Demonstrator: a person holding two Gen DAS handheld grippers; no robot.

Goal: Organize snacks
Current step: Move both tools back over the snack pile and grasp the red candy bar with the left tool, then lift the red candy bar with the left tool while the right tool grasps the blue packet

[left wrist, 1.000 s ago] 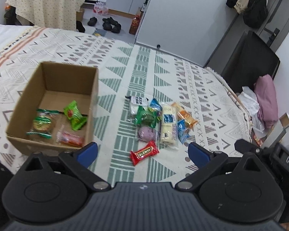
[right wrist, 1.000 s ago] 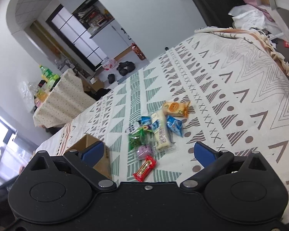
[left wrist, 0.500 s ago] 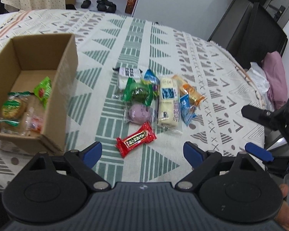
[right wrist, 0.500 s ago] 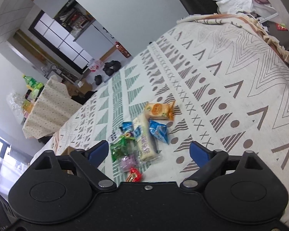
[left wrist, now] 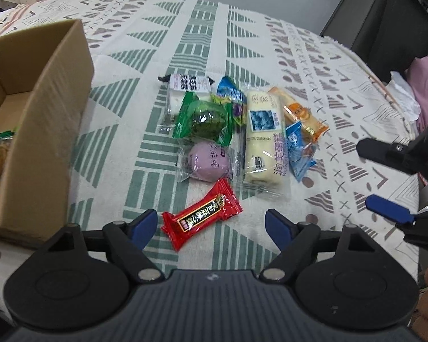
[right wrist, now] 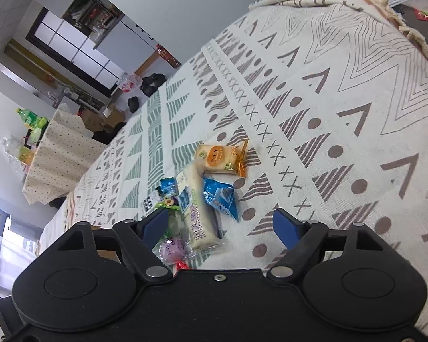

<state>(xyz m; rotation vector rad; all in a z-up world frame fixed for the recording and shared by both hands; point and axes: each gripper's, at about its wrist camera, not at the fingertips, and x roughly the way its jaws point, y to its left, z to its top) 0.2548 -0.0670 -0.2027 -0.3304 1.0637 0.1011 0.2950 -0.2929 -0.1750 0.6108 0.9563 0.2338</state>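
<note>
Left gripper over the bed, fingers apart and just closing in, gripping nothing, red candy bar lying between them. Right gripper likewise unclenched and narrowing, empty, above the snack pile. Cardboard box just left.

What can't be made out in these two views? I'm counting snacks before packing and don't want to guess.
- Cardboard box, left wrist view: its contents are cut off by the left edge and hidden by its near wall; the count is unknown.
- Red candy, right wrist view: mostly hidden behind the right gripper body.
- Blue packet, left wrist view: partly covered by the green snack.
- Cardboard box, right wrist view: hidden behind the gripper.
</note>
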